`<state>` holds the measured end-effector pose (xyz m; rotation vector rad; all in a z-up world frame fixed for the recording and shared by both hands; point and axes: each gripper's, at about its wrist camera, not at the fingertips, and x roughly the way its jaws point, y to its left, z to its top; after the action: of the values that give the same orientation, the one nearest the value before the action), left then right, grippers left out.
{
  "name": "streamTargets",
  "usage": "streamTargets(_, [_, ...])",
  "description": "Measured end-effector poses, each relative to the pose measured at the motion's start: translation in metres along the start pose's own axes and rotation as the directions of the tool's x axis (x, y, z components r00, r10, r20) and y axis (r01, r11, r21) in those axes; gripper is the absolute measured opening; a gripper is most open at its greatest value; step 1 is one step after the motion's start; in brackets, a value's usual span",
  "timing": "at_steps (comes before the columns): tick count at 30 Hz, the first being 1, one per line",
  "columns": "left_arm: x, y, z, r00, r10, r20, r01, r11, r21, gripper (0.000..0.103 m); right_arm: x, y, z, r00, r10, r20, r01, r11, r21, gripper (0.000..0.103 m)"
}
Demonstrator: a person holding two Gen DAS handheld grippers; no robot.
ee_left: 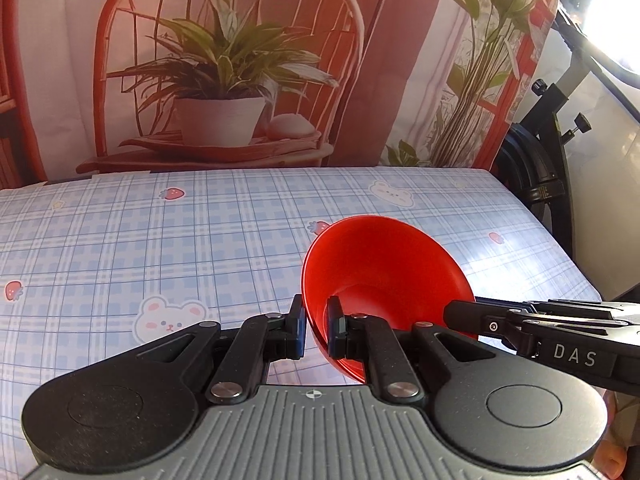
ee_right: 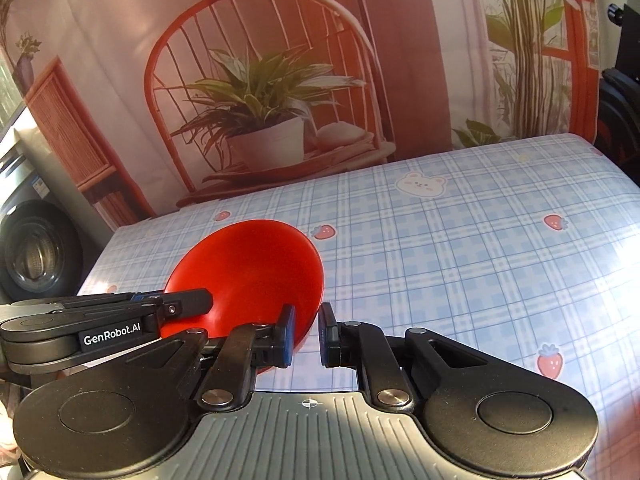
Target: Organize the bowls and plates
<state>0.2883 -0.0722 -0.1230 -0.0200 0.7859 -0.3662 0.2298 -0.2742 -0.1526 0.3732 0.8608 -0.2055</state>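
Observation:
A red bowl (ee_left: 384,276) hangs tilted above the checked tablecloth. My left gripper (ee_left: 316,328) is shut on the bowl's left rim, one finger outside and one inside. My right gripper (ee_right: 307,336) is shut on the opposite rim of the same red bowl (ee_right: 256,276), with one finger inside and one outside. The right gripper's finger (ee_left: 472,316) reaches in from the right in the left wrist view. The left gripper's finger (ee_right: 188,304) reaches in from the left in the right wrist view. No plates or other bowls are in view.
The table (ee_left: 160,248) has a blue plaid cloth with bears and strawberries. A printed backdrop (ee_left: 224,80) of a chair and plant hangs behind it. A black stand (ee_left: 552,128) is at the right edge. A washing machine (ee_right: 32,256) stands left of the table.

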Motion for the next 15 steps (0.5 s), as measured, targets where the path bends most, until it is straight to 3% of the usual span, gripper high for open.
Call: streamTargets(15, [-0.063, -0.073, -0.027, 0.996, -0.081, 0.035, 0.078, 0.994, 0.075, 0.012, -0.121, -0.035, -0.041, 0.994, -0.027, 0.109, 0.024, 0.999, 0.028, 0.012])
